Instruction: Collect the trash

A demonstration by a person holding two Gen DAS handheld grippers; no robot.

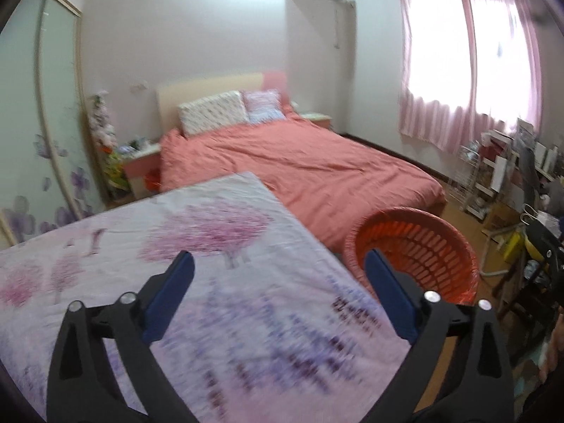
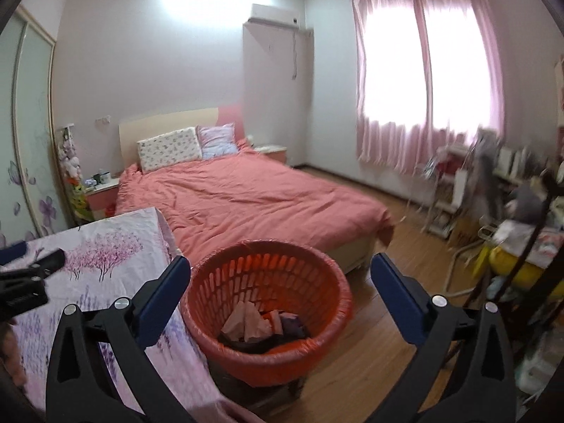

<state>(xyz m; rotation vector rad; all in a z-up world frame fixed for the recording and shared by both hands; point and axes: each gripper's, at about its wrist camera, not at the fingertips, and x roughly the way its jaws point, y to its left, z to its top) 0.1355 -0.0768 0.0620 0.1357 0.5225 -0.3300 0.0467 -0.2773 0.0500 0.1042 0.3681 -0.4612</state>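
An orange slatted basket stands on the wood floor right of a table draped in a pink tree-print cloth. Crumpled paper and dark scraps lie in its bottom. My right gripper is open and empty, held above the basket. My left gripper is open and empty above the cloth-covered table, with the basket to its right. The left gripper's tip also shows at the left edge of the right wrist view. I see no trash on the cloth.
A bed with a salmon cover lies beyond the table and basket. Pink curtains hang at the right. Cluttered shelves and a rack stand along the right wall. A wardrobe with flower print is at the left.
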